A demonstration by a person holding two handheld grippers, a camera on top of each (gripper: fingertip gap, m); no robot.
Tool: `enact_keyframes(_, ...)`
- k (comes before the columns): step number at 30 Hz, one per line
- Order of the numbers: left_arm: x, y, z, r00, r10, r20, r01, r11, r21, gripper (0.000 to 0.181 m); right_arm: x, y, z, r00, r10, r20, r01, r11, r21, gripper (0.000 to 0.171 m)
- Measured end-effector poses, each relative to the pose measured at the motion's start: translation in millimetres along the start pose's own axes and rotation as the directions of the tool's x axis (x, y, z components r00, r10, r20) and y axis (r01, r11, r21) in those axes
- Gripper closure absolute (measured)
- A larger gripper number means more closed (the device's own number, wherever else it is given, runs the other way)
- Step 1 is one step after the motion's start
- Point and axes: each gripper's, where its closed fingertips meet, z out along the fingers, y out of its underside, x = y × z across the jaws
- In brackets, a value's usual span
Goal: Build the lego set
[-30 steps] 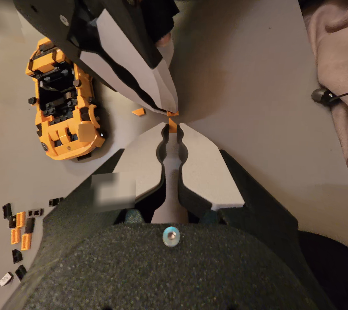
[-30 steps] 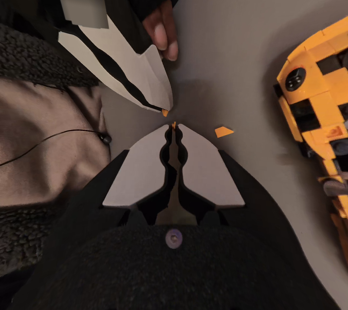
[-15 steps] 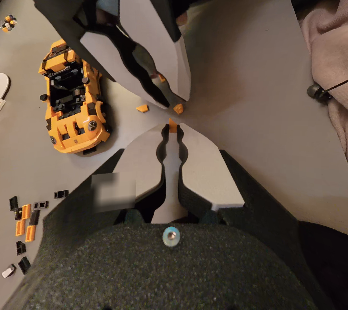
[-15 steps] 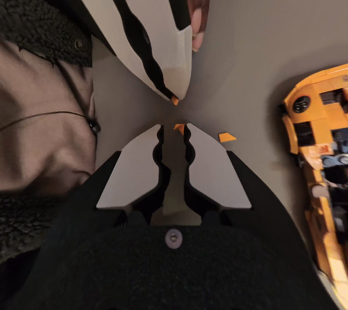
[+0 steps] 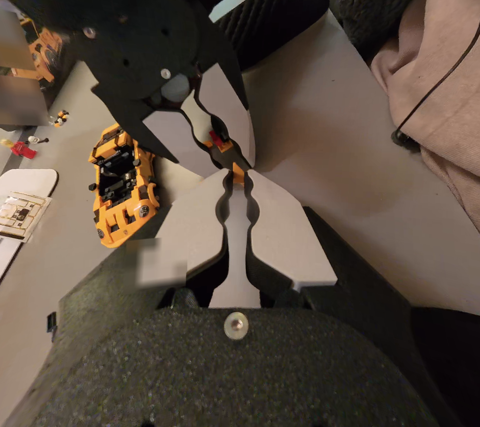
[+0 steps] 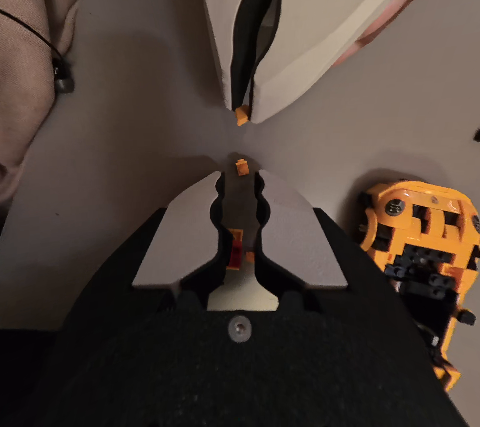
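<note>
above the grey table [image 6: 135,144], the left gripper [image 6: 242,113] pinches a small orange piece [image 6: 242,116] while the right gripper [image 6: 239,175], parted, lets its orange-and-red assembly [image 6: 235,249] sit loose, so it may drop short of the lego car [image 6: 420,245].

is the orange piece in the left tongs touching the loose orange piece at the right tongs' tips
Apart. The right wrist view shows bare grey table between the held orange piece and the loose orange piece.
</note>
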Motion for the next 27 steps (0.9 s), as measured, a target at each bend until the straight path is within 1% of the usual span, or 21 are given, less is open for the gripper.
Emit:
enact_keyframes(2, -2, 0, -1, 1.000, -0.005, 0.005, 0.005, 1.000, 0.010, 0.174, 2, 2, 4, 1.000, -0.008, 0.013, 0.008, 1.000, -0.017, 0.152)
enact_keyframes(3, -2, -1, -1, 1.000, -0.007, 0.006, 0.007, 1.000, 0.018, 0.174, 2, -1, 4, 1.000, -0.010, 0.025, 0.010, 1.000, -0.002, 0.154)
enact_keyframes(5, -3, -3, -3, 1.000, -0.010, 0.007, 0.009, 0.999, 0.037, 0.174, 4, -3, 6, 0.999, 0.004, 0.037, -0.005, 1.000, 0.017, 0.163)
enact_keyframes(8, -5, -6, -5, 1.000, -0.005, 0.021, 0.004, 0.998, 0.059, 0.174, 2, -5, 5, 0.994, 0.059, 0.088, -0.063, 0.997, 0.042, 0.164)
enact_keyframes(10, -8, -11, -7, 0.999, 0.003, 0.041, -0.006, 0.996, 0.085, 0.174, -2, -17, -5, 0.977, 0.141, 0.158, -0.165, 0.975, 0.150, 0.164)
enact_keyframes(11, -9, -15, -9, 0.999, 0.007, 0.051, -0.013, 0.994, 0.107, 0.174, -3, -24, -14, 0.959, 0.197, 0.202, -0.240, 0.947, 0.212, 0.164)
enact_keyframes(13, -11, -24, -13, 0.997, 0.007, 0.070, -0.018, 0.987, 0.158, 0.174, -4, -38, -31, 0.901, 0.306, 0.307, -0.401, 0.857, 0.323, 0.164)
enact_keyframes(16, -13, -33, -19, 0.997, -0.021, 0.068, 0.005, 0.973, 0.230, 0.174, -14, -53, -48, 0.801, 0.359, 0.478, -0.563, 0.723, 0.400, 0.164)
enact_keyframes(18, -12, -38, -23, 0.998, -0.050, 0.037, 0.038, 0.960, 0.277, 0.174, -21, -59, -54, 0.763, 0.363, 0.536, -0.610, 0.679, 0.409, 0.164)
enact_keyframes(21, -6, -46, -26, 0.997, -0.072, -0.025, 0.076, 0.938, 0.338, 0.174, -24, -67, -60, 0.718, 0.379, 0.584, -0.657, 0.647, 0.387, 0.164)
enact_keyframes(25, 0, -50, -26, 0.995, -0.073, -0.073, 0.095, 0.929, 0.359, 0.174, -28, -72, -62, 0.683, 0.385, 0.621, -0.679, 0.649, 0.343, 0.164)
enact_keyframes(27, 3, -49, -24, 0.994, -0.064, -0.090, 0.092, 0.934, 0.346, 0.174, -31, -76, -64, 0.669, 0.374, 0.642, -0.684, 0.647, 0.336, 0.164)
